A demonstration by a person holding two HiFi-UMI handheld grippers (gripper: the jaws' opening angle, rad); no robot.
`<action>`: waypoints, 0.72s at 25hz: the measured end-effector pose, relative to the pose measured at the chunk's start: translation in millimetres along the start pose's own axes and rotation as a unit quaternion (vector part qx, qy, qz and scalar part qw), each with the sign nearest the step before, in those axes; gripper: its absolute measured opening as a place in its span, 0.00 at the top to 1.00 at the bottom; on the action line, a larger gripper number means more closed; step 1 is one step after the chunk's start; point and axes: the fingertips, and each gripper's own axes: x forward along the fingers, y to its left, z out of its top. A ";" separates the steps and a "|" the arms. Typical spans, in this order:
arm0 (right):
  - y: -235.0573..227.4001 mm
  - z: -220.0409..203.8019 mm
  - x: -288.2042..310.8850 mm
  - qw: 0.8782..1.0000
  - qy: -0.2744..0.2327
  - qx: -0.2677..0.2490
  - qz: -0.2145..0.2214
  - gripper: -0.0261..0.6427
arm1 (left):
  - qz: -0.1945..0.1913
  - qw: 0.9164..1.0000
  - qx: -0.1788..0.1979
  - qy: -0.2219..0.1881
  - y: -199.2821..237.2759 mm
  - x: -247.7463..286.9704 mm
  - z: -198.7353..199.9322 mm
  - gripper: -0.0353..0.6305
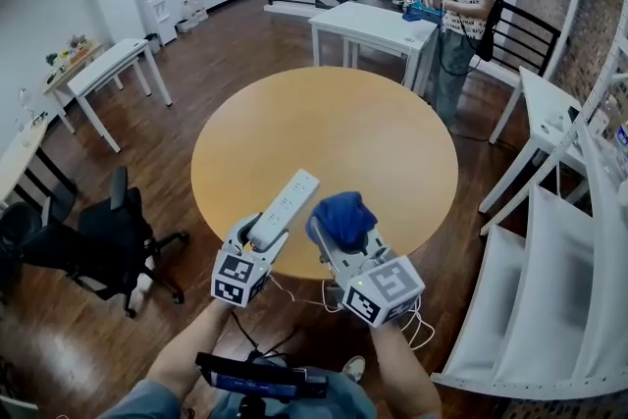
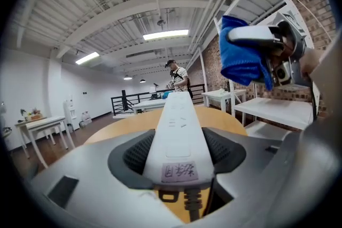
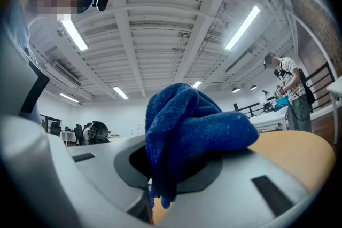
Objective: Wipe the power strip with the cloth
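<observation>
Left tool (image 1: 259,240) tight on white power strip (image 1: 287,203), right tool (image 1: 340,238) tight on blue cloth (image 1: 343,215).

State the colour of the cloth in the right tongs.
The cloth is solid deep blue, with no pattern. It shows best in the right gripper view.

A round wooden table (image 1: 392,142) spreads below and ahead of the left gripper (image 1: 263,235) and the right gripper (image 1: 340,229). Beyond its far edge, ahead of the right gripper, a person (image 1: 469,5) stands at a white table (image 1: 368,23). A black office chair (image 1: 103,240) sits well left of the left gripper. A white shelving rack (image 1: 549,299) stands to the right of the right gripper.
</observation>
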 end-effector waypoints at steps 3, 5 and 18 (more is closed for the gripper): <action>0.9 8.3 -7.4 1.000 -0.006 -0.002 0.003 0.87 | -0.007 1.000 0.012 -0.024 -13.2 -8.7 30.3 0.52; 1.8 13.1 -10.1 1.000 -0.009 -0.004 0.006 0.87 | -0.009 0.999 0.021 -0.038 -19.9 -13.9 48.0 0.52; -2.7 25.6 -24.3 1.000 -0.008 -0.017 0.009 0.87 | -0.009 0.995 0.051 -0.081 -47.4 -40.9 113.9 0.52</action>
